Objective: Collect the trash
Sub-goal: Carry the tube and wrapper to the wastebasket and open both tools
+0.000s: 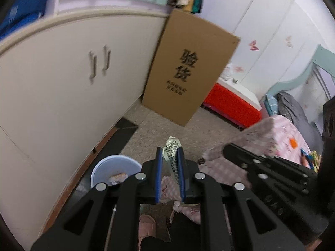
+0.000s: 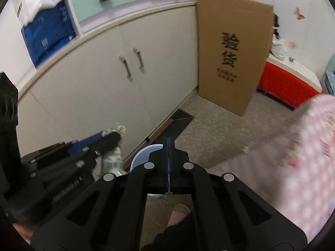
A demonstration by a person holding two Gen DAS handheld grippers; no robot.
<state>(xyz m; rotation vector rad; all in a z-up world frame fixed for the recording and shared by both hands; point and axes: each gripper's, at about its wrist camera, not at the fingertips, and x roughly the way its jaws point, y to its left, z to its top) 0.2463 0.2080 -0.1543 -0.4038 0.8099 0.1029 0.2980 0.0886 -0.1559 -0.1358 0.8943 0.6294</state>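
Note:
My left gripper (image 1: 170,149) is shut on a crumpled white wrapper with dark print (image 1: 172,152), held in the air above the floor. The same wrapper (image 2: 112,156) and left gripper (image 2: 108,135) show at the left of the right wrist view. A pale blue trash bin (image 1: 114,167) with some trash inside stands on the floor just left of and below the left gripper; its rim also shows in the right wrist view (image 2: 144,153). My right gripper (image 2: 168,141) is shut and empty, its pads pressed together, above the bin's right side. It shows at the right in the left wrist view (image 1: 227,149).
White cabinet doors (image 1: 62,79) run along the left. A tall cardboard box (image 1: 188,71) leans at the cabinet's end, with a red chest (image 1: 230,104) behind it. A bed with a pink cover (image 2: 293,146) is at the right. A pink slipper (image 2: 178,213) is below.

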